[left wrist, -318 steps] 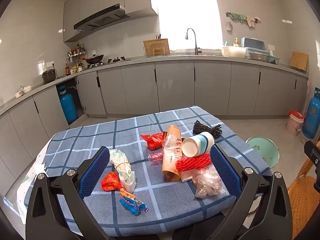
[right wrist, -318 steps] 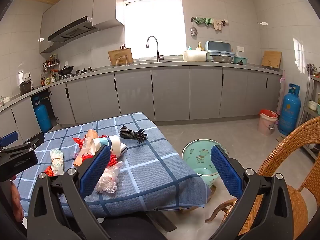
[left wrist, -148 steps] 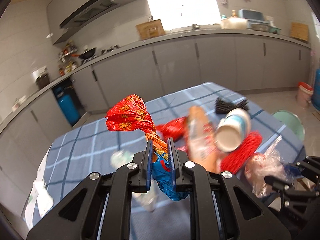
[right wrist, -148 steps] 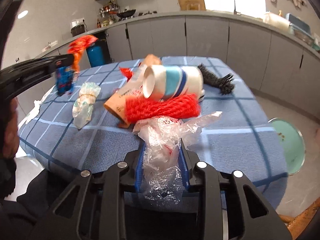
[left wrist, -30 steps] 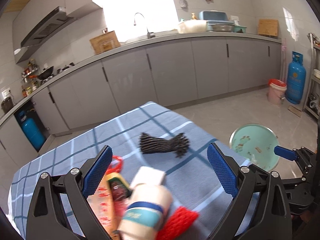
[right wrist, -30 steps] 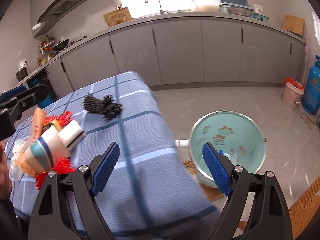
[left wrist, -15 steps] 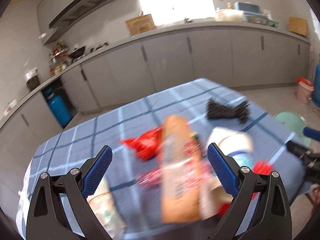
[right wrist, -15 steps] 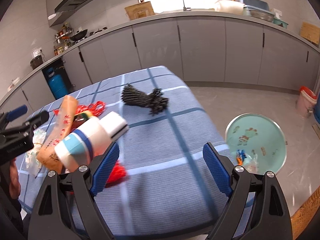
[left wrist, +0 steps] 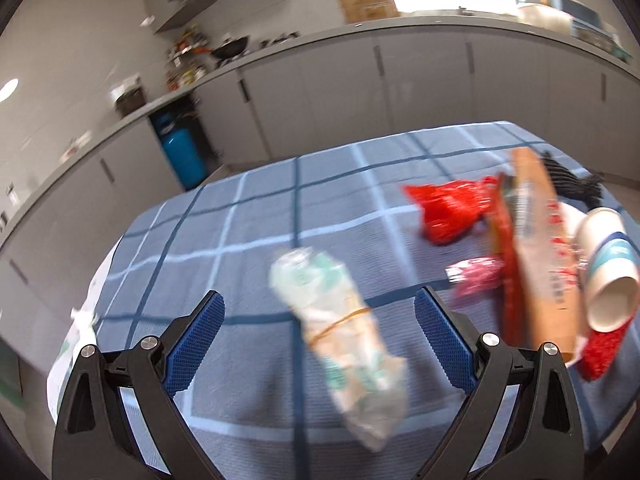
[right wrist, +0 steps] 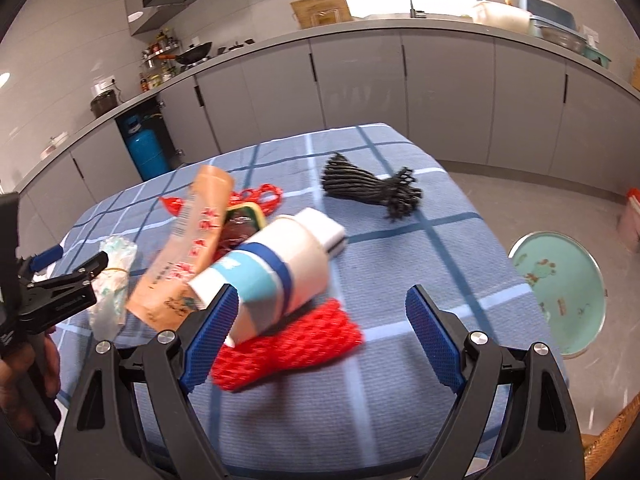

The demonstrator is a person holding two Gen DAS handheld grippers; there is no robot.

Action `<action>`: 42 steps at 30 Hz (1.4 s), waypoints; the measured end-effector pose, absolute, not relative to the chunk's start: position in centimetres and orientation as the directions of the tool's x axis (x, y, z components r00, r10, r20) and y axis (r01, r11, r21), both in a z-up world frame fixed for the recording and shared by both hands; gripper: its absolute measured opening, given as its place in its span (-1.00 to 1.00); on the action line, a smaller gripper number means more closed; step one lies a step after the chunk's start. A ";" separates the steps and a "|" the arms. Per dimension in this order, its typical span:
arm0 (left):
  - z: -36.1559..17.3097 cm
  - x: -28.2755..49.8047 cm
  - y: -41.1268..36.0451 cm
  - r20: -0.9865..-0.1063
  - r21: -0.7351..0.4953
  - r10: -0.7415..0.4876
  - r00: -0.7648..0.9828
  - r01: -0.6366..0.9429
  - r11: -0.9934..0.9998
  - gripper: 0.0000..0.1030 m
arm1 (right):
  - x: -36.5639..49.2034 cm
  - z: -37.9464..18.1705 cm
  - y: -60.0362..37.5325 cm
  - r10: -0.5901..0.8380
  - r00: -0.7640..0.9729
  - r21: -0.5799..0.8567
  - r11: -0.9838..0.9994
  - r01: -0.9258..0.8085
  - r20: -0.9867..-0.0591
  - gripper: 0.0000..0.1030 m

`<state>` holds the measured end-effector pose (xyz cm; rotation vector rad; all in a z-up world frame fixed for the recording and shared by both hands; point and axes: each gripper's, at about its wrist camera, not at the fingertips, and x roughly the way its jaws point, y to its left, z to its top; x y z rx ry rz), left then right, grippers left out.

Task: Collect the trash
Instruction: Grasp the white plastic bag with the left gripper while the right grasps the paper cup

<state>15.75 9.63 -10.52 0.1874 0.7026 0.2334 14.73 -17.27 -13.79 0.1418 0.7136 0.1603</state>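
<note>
Trash lies on a blue checked tablecloth [left wrist: 256,216]. My left gripper [left wrist: 320,340] is open, its jaws on either side of a clear bag with green print tied by a rubber band [left wrist: 340,328]. To the right lie a red wrapper [left wrist: 452,208], a small pink wrapper [left wrist: 474,280], a long orange packet [left wrist: 536,248] and a stack of paper cups [left wrist: 608,264]. My right gripper [right wrist: 320,336] is open just before the paper cups [right wrist: 276,268] and a red foam net [right wrist: 292,344]. A black mesh bundle [right wrist: 368,188] lies farther back.
A mint green basin [right wrist: 560,292] stands on the floor right of the table and holds dropped trash. A wicker chair edge [right wrist: 612,436] shows at the lower right. Grey kitchen cabinets [right wrist: 440,92] run behind. A blue gas cylinder [right wrist: 146,148] stands under the counter.
Both grippers have swung back from the basin side to the table, open and empty. The left one has moved left over the clear green-printed bag; the right one has closed in on the cups and red net.
</note>
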 end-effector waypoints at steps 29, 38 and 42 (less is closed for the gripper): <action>-14.7 17.9 11.9 -0.737 0.083 0.147 0.660 -0.128 0.988 -0.18 | 18.2 -16.0 -11.4 0.204 0.683 0.183 0.978 -0.103 -0.702 0.22; -13.9 17.2 13.4 -0.723 0.072 0.170 0.669 -0.172 0.982 -0.53 | 17.2 -15.1 -11.4 0.197 0.723 0.149 0.980 -0.131 -0.662 0.04; -12.7 16.7 13.4 -0.692 0.101 0.202 0.693 -0.183 0.978 -0.54 | 17.0 -14.8 -11.7 0.201 0.735 0.147 0.979 -0.139 -0.648 0.02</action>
